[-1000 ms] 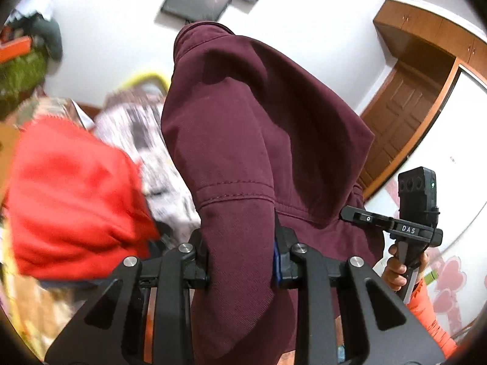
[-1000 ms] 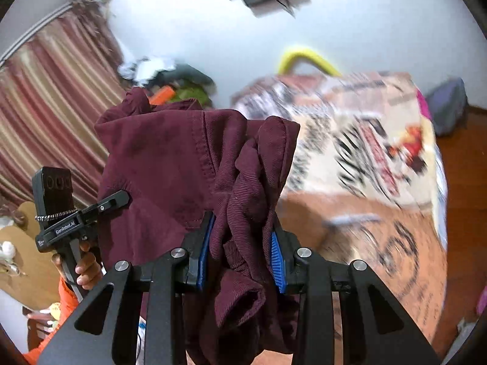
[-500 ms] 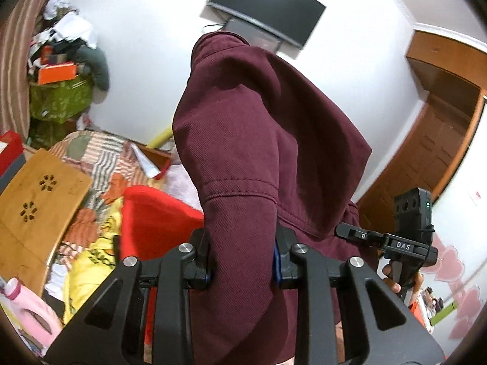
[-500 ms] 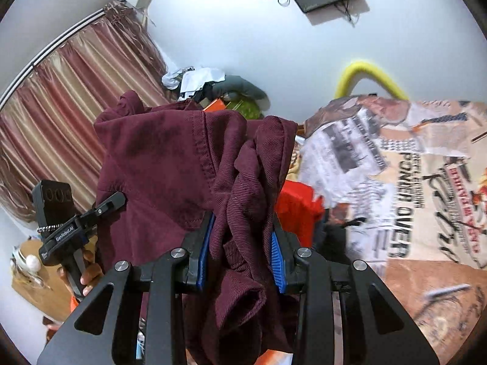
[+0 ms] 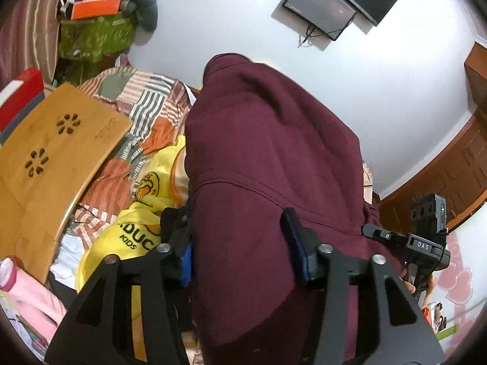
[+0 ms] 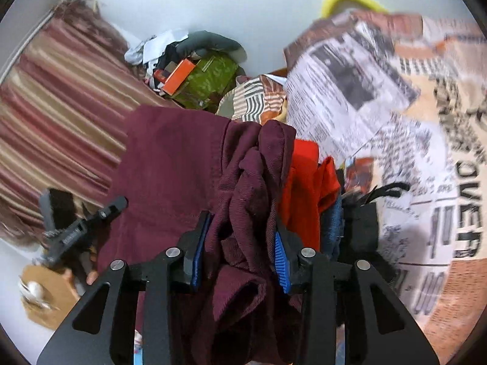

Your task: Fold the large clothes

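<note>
The left gripper (image 5: 239, 251) is clamping a flat hem of the maroon garment (image 5: 271, 164), and the right gripper (image 6: 240, 243) is pinching a bunched wad of it (image 6: 243, 188). The cloth is hanging above the patterned bedspread (image 6: 395, 115), beside a red garment (image 6: 304, 188). Judging by that, spreading both grips apart evenly before lowering onto the bedspread should be flattening it best.

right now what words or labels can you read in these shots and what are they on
"DAS" on the right gripper, seen from the left wrist.
"DUC" over "KIDS" on the yellow garment; its start is hidden.
"OVER" on the newspaper-print bedspread; its small print is too blurred to read.
The label on the left gripper in the right wrist view is too blurred.
</note>
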`<state>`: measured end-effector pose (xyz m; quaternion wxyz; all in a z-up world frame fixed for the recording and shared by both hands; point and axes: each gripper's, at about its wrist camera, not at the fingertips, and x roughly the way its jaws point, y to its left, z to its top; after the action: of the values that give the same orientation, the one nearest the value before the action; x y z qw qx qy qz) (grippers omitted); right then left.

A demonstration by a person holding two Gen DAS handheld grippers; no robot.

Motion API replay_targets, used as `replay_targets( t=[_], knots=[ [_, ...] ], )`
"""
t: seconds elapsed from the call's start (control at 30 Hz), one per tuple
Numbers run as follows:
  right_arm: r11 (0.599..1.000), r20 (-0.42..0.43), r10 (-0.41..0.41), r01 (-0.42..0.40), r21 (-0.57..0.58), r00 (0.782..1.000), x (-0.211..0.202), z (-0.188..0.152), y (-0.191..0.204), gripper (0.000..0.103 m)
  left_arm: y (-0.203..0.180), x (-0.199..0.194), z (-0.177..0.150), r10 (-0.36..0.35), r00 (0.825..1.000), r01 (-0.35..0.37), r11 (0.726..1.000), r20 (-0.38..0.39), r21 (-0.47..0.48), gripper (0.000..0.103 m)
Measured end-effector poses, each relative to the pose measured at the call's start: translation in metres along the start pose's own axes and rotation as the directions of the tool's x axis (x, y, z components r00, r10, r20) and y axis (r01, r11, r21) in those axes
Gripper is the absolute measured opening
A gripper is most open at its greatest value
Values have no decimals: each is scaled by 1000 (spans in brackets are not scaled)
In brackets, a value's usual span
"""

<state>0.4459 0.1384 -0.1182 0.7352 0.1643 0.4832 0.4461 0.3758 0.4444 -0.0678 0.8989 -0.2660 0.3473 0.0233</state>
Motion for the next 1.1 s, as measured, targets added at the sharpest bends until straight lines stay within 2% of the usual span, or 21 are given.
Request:
replay_targets(
  t=[0.07,0.17,0.23,0.27,0.37,0.5,0.6,0.7,0.77,0.87,1.03,1.1],
  knots=[
    [1000,1,-8,8,-6,1000,2,2,-1,38,2,1,0,0,1000,0,1000,3,-7,54],
    [999,-3,-35,35,-26,999,1,3,5,45,-15,-7,-2,66,998,-67,997,18,49,60],
    [996,-4,-92,92,-22,996,-2,1,7,56,-27,-13,-6,147,988,-152,984,53,96,63],
    [991,-2,-131,131,-23,991,-6,-1,10,57,-35,-18,-9,185,980,-193,974,76,119,64],
    [971,20,-237,237,-35,971,-18,-4,17,58,-49,-31,-15,246,964,-259,955,101,142,64],
    [949,63,-300,304,-77,952,-50,-15,36,58,-64,-59,-27,268,955,-285,948,128,140,64],
    [924,122,-337,353,-147,934,-76,-29,62,58,-84,-92,-39,272,944,-304,937,188,171,64],
    [874,246,-378,432,-225,893,-113,-50,100,58,-114,-140,-55,253,926,-314,928,279,200,64],
    [843,340,-370,466,-268,865,-143,-69,131,58,-132,-172,-69,219,915,-303,927,339,220,64],
    [828,444,-313,470,-306,839,-180,-94,165,58,-162,-216,-91,173,891,-298,920,419,255,64],
    [834,579,-168,428,-349,798,-241,-145,211,58,-216,-284,-147,61,830,-289,897,555,334,64],
    [833,615,-122,417,-363,779,-259,-166,222,58,-234,-304,-173,30,796,-301,886,604,352,64]
  ],
)
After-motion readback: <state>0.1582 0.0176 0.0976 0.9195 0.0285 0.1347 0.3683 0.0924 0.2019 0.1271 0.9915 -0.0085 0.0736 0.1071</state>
